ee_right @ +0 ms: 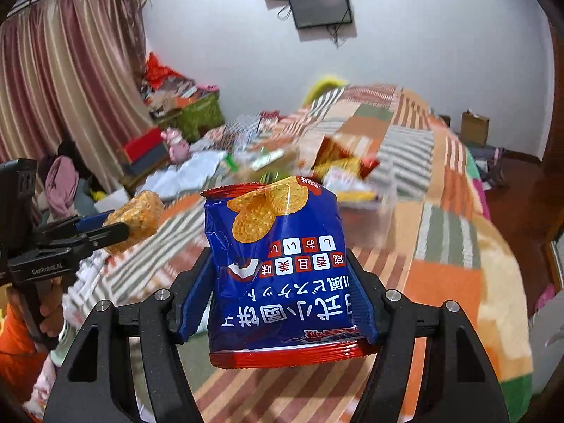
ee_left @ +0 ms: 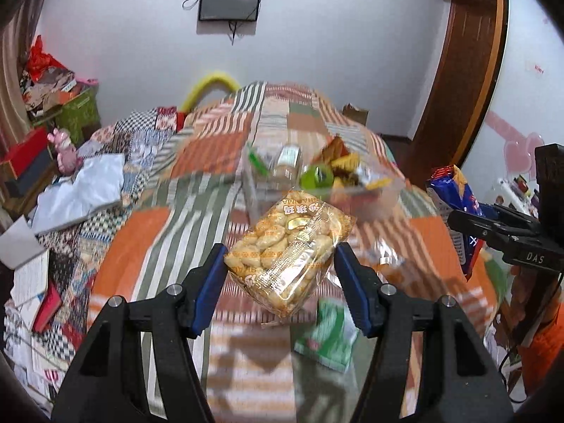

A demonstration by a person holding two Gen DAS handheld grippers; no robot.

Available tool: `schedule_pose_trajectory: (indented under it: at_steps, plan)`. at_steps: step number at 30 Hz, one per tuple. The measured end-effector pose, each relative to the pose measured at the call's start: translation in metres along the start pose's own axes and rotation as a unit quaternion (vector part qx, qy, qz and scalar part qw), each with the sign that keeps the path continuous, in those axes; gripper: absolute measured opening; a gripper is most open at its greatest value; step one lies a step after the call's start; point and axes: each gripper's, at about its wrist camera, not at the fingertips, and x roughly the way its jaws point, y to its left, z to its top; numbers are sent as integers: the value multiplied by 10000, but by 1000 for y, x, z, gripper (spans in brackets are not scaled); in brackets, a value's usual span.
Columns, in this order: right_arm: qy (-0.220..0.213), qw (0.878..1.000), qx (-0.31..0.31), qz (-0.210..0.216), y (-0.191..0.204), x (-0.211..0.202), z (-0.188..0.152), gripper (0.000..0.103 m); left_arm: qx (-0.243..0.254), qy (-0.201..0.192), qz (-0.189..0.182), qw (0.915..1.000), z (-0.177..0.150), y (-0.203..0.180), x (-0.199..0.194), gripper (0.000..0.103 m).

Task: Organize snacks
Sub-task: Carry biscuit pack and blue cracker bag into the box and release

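- Cracker pack (ee_left: 287,257) held clear above the quilt (ee_left: 148,232), short of the clear bin (ee_left: 382,195); blue chip bag (ee_right: 282,268) likewise aloft.
- Risk: slick film may slip from the pads; both bags could crowd the bin.
- Left gripper (ee_left: 280,275) closed onto the cracker pack.
- Right gripper (ee_right: 282,289) closed onto the chip bag.
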Motion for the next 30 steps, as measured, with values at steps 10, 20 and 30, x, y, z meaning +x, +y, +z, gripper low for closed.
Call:
schedule_pose_trajectory:
  at_steps: [10,20,30]
  plan:
    - [-242,9996,9,-135,-16,36,54,66,-43,3,48,10000,64,11,72,62]
    - [121,9993,-135,-336,-31,105,85,65,33,383,-331,9987,103,-2,153,61]
    - [596,9967,-126,-529,-49,137,78,73,376,620,-288,9970,114,-24,190,63]
